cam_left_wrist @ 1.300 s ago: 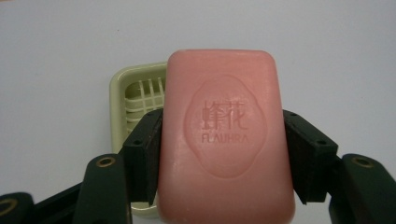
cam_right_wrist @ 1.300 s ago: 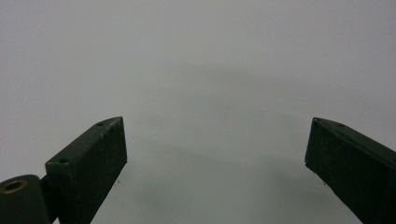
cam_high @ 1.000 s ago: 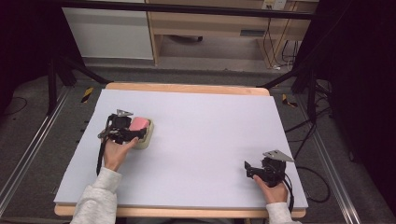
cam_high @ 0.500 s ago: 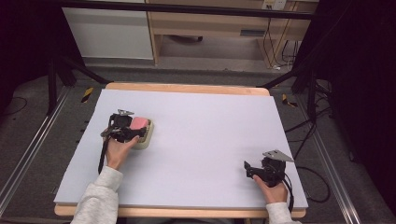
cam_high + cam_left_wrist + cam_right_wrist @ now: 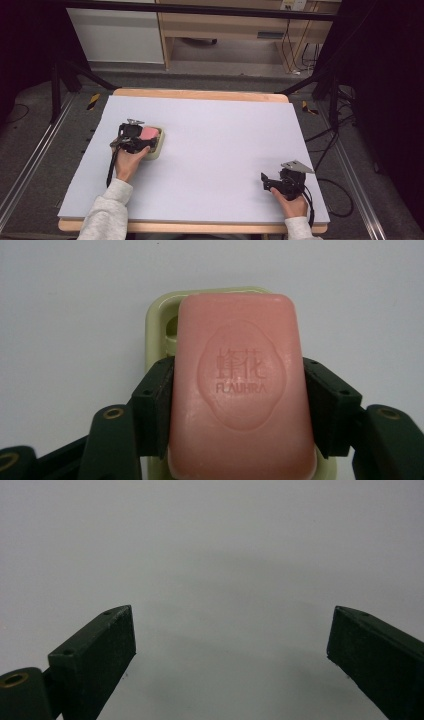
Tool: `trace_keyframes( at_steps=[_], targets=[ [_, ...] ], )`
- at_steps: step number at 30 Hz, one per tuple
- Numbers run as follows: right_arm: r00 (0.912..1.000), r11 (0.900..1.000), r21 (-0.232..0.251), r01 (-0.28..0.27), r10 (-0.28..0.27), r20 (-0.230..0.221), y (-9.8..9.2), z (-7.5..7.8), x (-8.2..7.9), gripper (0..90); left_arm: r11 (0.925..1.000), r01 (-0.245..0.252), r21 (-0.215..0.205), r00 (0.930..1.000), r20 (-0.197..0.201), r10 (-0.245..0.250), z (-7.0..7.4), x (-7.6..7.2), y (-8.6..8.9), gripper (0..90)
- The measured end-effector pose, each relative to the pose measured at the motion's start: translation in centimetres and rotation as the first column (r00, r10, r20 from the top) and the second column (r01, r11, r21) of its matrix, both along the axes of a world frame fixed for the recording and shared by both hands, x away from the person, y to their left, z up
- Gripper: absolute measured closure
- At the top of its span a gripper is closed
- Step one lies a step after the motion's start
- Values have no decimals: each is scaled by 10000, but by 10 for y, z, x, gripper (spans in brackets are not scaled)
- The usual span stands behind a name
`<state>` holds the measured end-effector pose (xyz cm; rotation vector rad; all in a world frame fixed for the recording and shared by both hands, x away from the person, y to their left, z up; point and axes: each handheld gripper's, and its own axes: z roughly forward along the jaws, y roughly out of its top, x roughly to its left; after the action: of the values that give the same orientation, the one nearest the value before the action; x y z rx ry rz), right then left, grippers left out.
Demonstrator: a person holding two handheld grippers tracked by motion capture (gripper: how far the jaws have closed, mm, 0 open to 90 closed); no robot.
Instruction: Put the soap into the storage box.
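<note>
Two grippers working over pale lavender-grey table [image 5: 210,150] with wooden edging. Left gripper [image 5: 239,390] pinching pink soap bar [image 5: 242,390] by its long sides, bar sitting in pale green dish [image 5: 155,330] at table's left, mid-depth. Right gripper [image 5: 232,645] resting near right corner, jaws spread wide over bare surface. Dark drapes flanking left and right; light wooden cabinet [image 5: 225,25] standing beyond far edge, cables [image 5: 345,145] trailing on grey floor.

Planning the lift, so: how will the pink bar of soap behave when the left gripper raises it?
The pink rectangular soap bar looks stiff, so it should not bend. Its smooth sides may slip between the left gripper jaws. The pale green soap dish beneath probably stays on the table.
</note>
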<state>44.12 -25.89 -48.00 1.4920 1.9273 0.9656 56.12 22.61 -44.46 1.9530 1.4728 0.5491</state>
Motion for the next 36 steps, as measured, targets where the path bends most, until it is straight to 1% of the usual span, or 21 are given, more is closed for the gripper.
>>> trace_keyframes(
  at_steps=[4, 18, 20, 27, 36],
  targets=[
    [10000, 10000, 21, -3, 3, -10, 0, 0, 0, 57, 10000, 28, 13, 10000, 20, -28, -1, 0, -2, 374],
    [10000, 10000, 33, -10, 10, -23, 0, 0, 0, 57, 10000, -26, 65, 9999, -109, 27, -7, 2, -3, 374],
    [10000, 10000, 10, -13, 13, -17, 0, 0, 0, 57, 9999, -30, 101, 10000, -91, 31, -8, 3, -3, 374],
    [10000, 9999, 101, -2, 2, -34, 0, 0, 0, 56, 10000, -82, -6, 9999, -68, 82, -8, 4, -3, 373],
    [10000, 10000, 56, -5, 5, 6, -1, 0, 0, 55, 10000, 35, 25, 10000, -72, -35, -8, 3, -2, 370]
  ],
)
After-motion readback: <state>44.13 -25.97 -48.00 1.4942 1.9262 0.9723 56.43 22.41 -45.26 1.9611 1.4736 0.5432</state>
